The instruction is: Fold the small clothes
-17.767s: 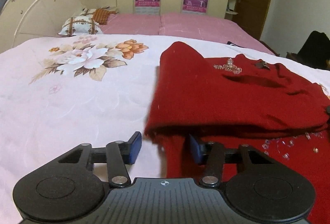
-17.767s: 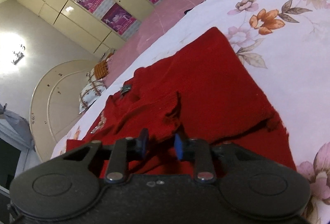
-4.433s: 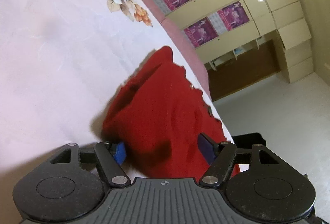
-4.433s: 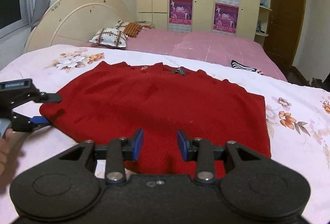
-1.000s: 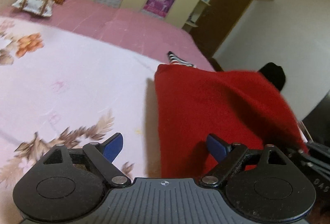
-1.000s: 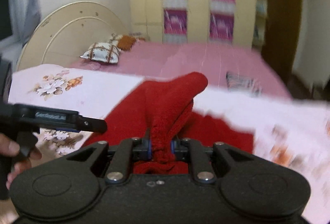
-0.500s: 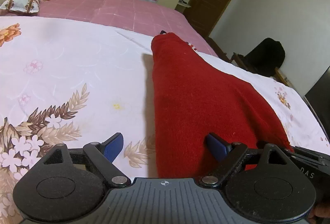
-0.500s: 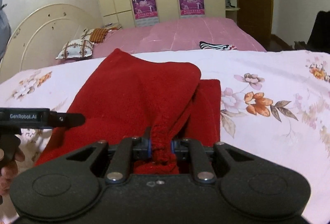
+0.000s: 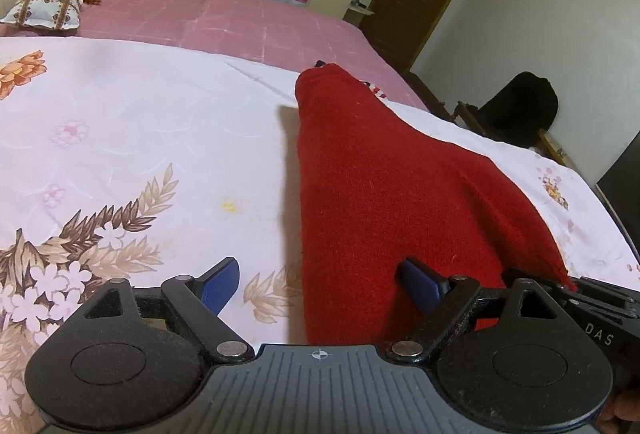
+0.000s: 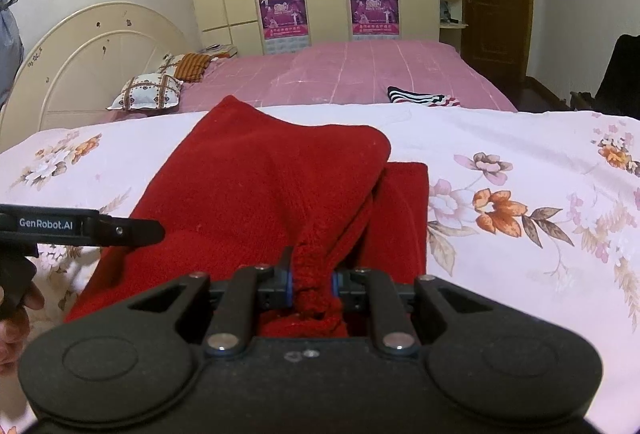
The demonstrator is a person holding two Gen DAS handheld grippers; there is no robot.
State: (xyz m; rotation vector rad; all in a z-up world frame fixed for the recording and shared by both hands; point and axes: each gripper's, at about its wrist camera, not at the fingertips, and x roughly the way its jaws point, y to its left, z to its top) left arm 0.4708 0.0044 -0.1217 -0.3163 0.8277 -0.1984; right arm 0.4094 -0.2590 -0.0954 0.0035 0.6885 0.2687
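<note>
Nearest in the right wrist view, the right gripper (image 10: 312, 284) is clamped on a bunched edge of the red sweater (image 10: 256, 194), its blue pads pressed in from both sides on the knitted wad. From that pinch the fabric fans away in a taut upper layer, pulled over a flat lower layer that shows as a red strip just to the right of it.

In the left wrist view, the left gripper (image 9: 320, 284) has its jaws standing wide apart. The near edge of the red sweater (image 9: 384, 194) lies between them: the right blue pad (image 9: 422, 280) sits against the cloth, the left pad is clear of it over the floral quilt (image 9: 120, 154). Whether the right pad truly presses on the fabric cannot be told. This gripper's black body also shows at the left edge of the right wrist view, with a person's hand (image 10: 16, 318) below it.

The sweater lies on the quilt near its near edge, running away as a narrowing red band toward the quilt's far edge.

Beyond the far edge the pink bedspread (image 10: 360, 74) begins. A striped garment (image 10: 420, 96) lies on it, and patterned pillows (image 10: 148, 92) sit by the cream headboard (image 10: 92, 46). Farthest back stand wardrobe doors with purple posters (image 10: 280, 10).
</note>
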